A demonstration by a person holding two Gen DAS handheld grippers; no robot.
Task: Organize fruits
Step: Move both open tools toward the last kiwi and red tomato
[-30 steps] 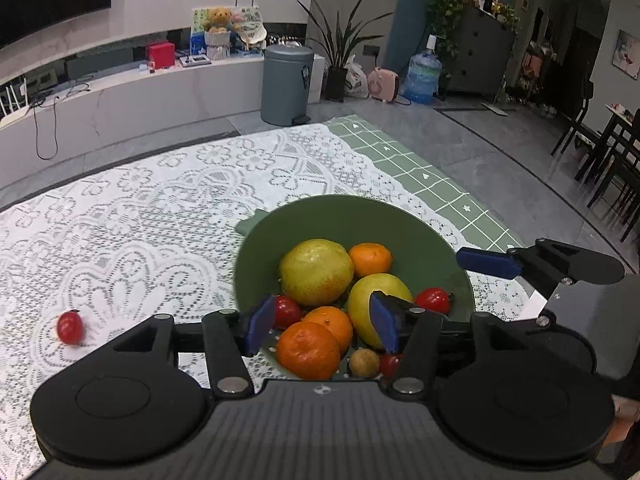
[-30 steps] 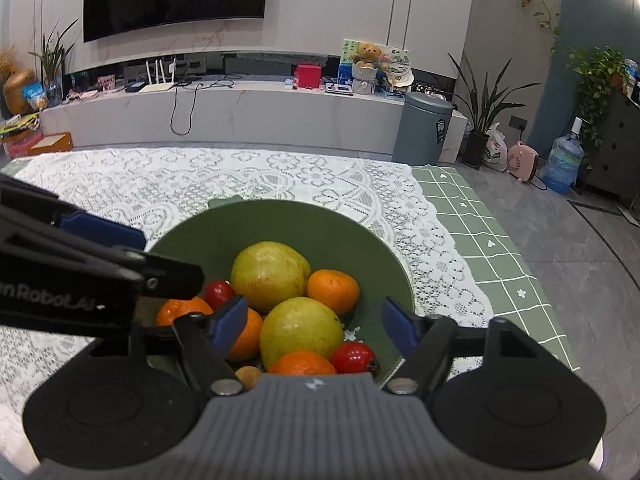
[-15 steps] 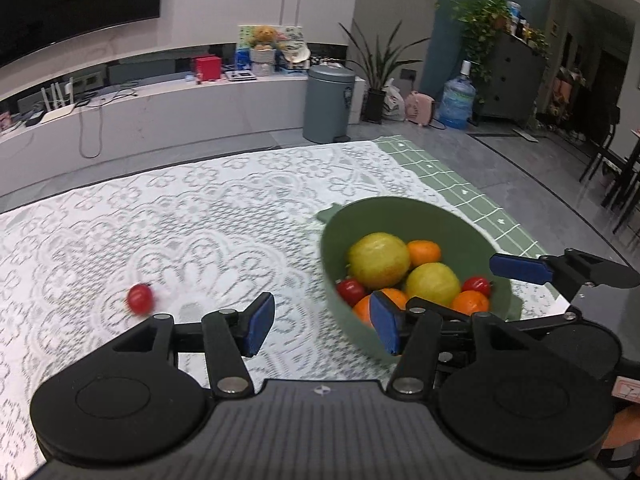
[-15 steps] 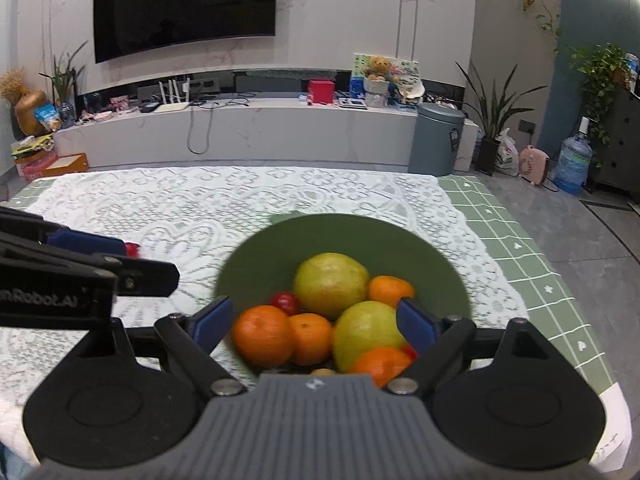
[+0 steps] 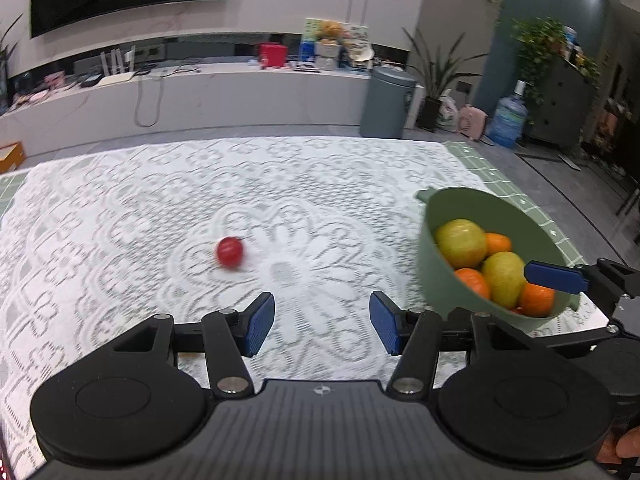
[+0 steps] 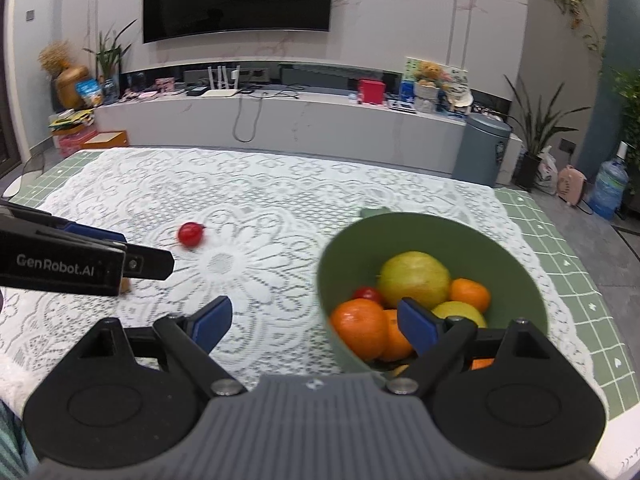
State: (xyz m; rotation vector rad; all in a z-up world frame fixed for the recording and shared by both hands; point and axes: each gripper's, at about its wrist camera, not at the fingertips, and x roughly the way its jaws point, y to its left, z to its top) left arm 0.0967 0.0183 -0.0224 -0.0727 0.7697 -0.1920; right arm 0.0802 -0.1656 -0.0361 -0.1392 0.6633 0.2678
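A green bowl [image 5: 448,216] [image 6: 440,232] stands on the right of the lace tablecloth, holding yellow-green fruits [image 6: 414,278], oranges [image 6: 358,326] and a cherry tomato [image 6: 367,293]. One loose cherry tomato [image 5: 229,251] [image 6: 190,234] lies on the cloth, left of the bowl. My left gripper [image 5: 322,322] is open and empty, short of the loose tomato and a little to its right. My right gripper [image 6: 316,320] is open and empty, its right finger over the bowl's near side. The left gripper also shows at the left of the right wrist view [image 6: 120,260].
The table carries a white lace cloth [image 5: 120,220] over a green checked cover [image 6: 568,264]. Its right edge runs close behind the bowl. Beyond the table are a long TV bench [image 6: 280,120], a grey bin [image 6: 482,152] and plants.
Both grippers have swung left and pulled back from over the bowl. The bowl now sits at the right of both views and the loose tomato is near the centre of the left view.
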